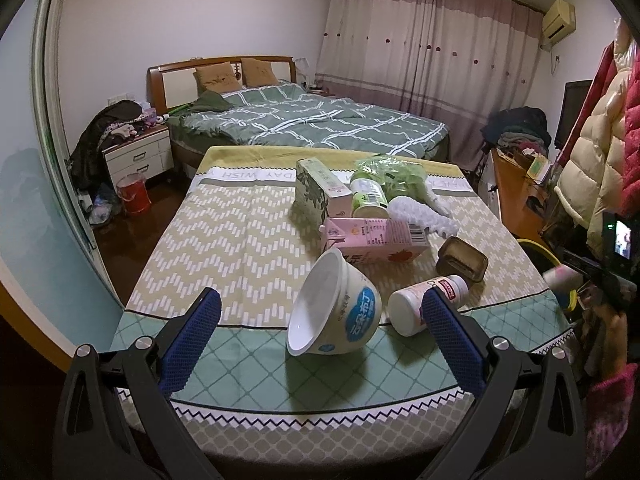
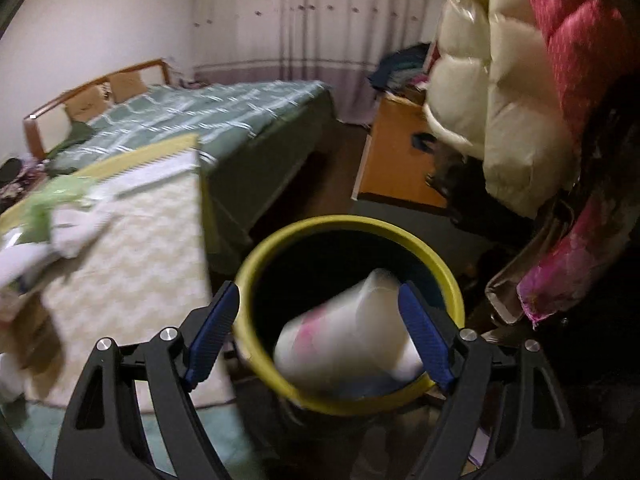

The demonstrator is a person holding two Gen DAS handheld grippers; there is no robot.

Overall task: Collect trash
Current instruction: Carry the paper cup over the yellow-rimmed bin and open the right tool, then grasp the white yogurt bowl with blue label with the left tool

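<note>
In the left wrist view my left gripper (image 1: 320, 308) is open above the table's near edge. A tipped white paper bowl (image 1: 334, 308) lies between its fingers, and a white bottle with a pink label (image 1: 416, 304) lies by the right finger. Behind them are a pink carton (image 1: 376, 240), a green box (image 1: 316, 188), a green-labelled cup (image 1: 368, 196), a green plastic bag (image 1: 394, 172) and a brown tray (image 1: 462, 260). In the right wrist view my right gripper (image 2: 320, 304) is open over a yellow-rimmed bin (image 2: 348, 308). A blurred white cup (image 2: 352, 340) is in the bin's mouth, against the right finger.
The table (image 1: 240, 232) has a patterned cloth. A bed (image 1: 304, 120) stands behind it. A red bucket (image 1: 134, 194) sits on the floor at left. Coats (image 2: 500, 100) hang at right above the bin. An orange cabinet (image 2: 396, 160) stands beyond the bin.
</note>
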